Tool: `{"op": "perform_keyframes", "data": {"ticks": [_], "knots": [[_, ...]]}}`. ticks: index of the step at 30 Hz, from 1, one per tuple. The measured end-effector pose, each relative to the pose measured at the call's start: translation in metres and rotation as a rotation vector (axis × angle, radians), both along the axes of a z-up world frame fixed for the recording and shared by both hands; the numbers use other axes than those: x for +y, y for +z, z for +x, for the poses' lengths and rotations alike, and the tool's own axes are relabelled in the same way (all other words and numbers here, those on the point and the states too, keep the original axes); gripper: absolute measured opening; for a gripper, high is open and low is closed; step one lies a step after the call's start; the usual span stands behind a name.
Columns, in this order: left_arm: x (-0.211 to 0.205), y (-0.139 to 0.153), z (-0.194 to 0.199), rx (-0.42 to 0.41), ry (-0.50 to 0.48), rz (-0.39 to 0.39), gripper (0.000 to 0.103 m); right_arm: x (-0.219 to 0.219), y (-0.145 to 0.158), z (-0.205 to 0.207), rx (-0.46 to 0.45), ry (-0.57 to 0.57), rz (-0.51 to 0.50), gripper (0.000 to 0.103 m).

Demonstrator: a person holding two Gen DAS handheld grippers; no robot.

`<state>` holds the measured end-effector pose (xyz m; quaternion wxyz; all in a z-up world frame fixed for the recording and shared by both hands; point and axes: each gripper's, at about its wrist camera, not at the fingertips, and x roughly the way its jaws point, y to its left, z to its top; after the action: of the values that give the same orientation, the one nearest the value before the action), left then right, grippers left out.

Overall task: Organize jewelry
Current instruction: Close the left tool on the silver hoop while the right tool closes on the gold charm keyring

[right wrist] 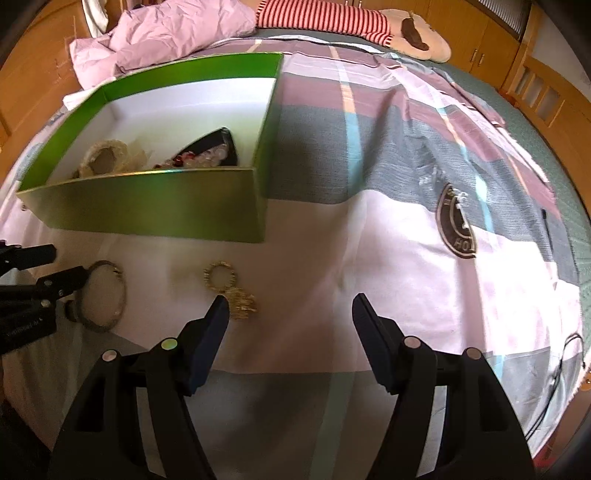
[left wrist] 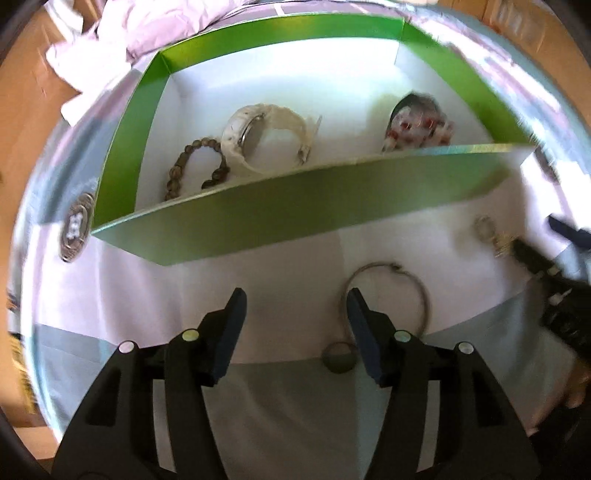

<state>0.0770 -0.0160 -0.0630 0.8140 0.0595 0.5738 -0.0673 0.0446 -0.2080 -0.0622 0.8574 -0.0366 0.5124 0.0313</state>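
A green box [left wrist: 258, 221] with a white inside holds a brown bead bracelet [left wrist: 184, 166], a white watch [left wrist: 258, 136] and a red-and-white bead bracelet [left wrist: 421, 129]. On the bedspread in front of it lie a silver bangle [left wrist: 417, 284] with a small round pendant [left wrist: 338, 356], and a gold bracelet [right wrist: 219, 277] with a charm. My left gripper [left wrist: 295, 306] is open and holds nothing; its right finger overlaps the bangle's left side. My right gripper [right wrist: 290, 306] is open and empty, its left fingertip [right wrist: 218, 306] just beside the gold charm [right wrist: 242, 302].
The box [right wrist: 147, 210] sits on a patchwork bed cover with a round logo patch [right wrist: 456, 225]. Crumpled pink bedding [right wrist: 166, 29] and a striped plush toy [right wrist: 332, 18] lie at the far end. Wooden cabinets [right wrist: 461, 33] line the room's edge.
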Motion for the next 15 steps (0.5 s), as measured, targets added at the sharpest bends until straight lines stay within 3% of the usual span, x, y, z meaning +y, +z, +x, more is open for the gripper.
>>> {"op": "perform_keyframes", "data": {"ticks": [2, 4, 9, 11, 15], "knots": [[-0.001, 0.006, -0.002, 0.003, -0.029, -0.067, 0.065, 0.005, -0.001, -0.001, -0.001, 0.026, 0.008, 0.068], [-0.006, 0.008, -0.004, 0.002, -0.062, -0.084, 0.07, 0.014, -0.005, 0.0, -0.008, 0.061, -0.031, 0.068], [-0.032, -0.008, -0.012, 0.019, -0.153, -0.015, 0.073, 0.027, -0.019, 0.001, 0.003, 0.109, -0.066, 0.066], [-0.035, -0.01, -0.012, 0.006, -0.162, -0.008, 0.073, 0.029, -0.019, 0.0, -0.001, 0.126, -0.056, 0.05], [-0.034, -0.017, -0.011, 0.025, -0.155, 0.015, 0.068, 0.032, -0.017, -0.002, 0.003, 0.145, -0.049, 0.032]]}}
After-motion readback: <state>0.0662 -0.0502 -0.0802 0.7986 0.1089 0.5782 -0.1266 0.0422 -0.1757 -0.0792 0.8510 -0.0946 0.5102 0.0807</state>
